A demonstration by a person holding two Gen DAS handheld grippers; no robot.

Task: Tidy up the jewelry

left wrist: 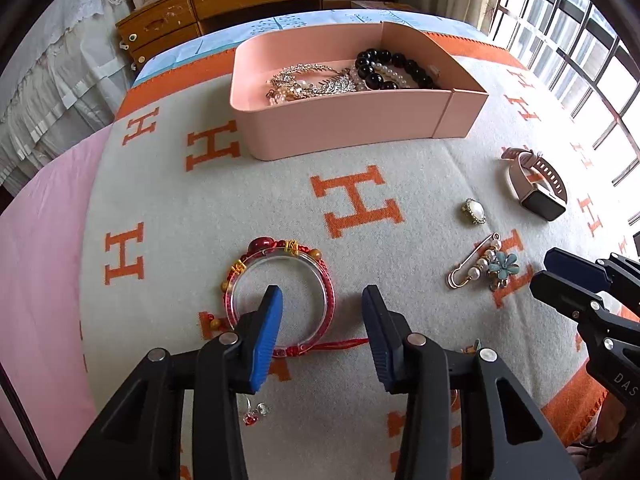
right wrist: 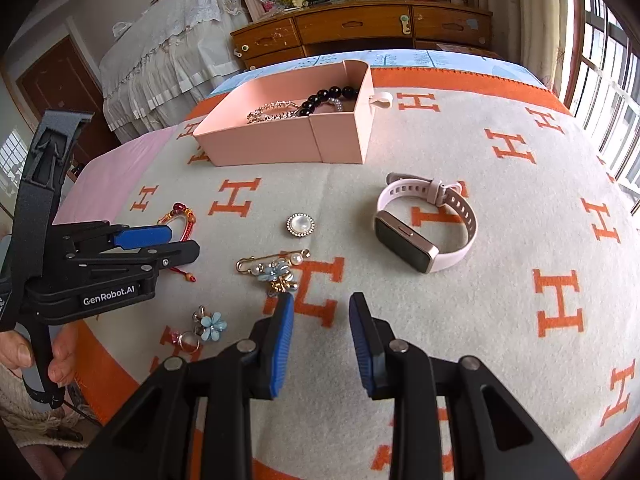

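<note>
Left wrist view puts your left gripper [left wrist: 322, 312] released astride the red cord bracelet [left wrist: 280, 288] near the blanket's [left wrist: 200, 208] front edge, likely lined up to pinch it. Your right gripper [right wrist: 322, 320], also released and empty, hovers before the flower brooch pin [right wrist: 272, 266]; beyond lie the pearl brooch [right wrist: 300, 224] and pink smartwatch [right wrist: 426, 226]. Toward the far edge the pink tray [left wrist: 340, 128] already holds black beads, a wooden dresser [right wrist: 360, 28] behind.

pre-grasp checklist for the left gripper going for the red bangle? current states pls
1. Left gripper open: ok.
2. Jaws straddle the rim of the red bangle: ok, one finger inside the ring, one outside.
3. Bangle free of other jewelry: ok.
4. Red cord tail clear of fingers: cannot tell.
5. Right gripper open and holding nothing: ok.
6. Pink box has room: ok, left part bare.
</note>
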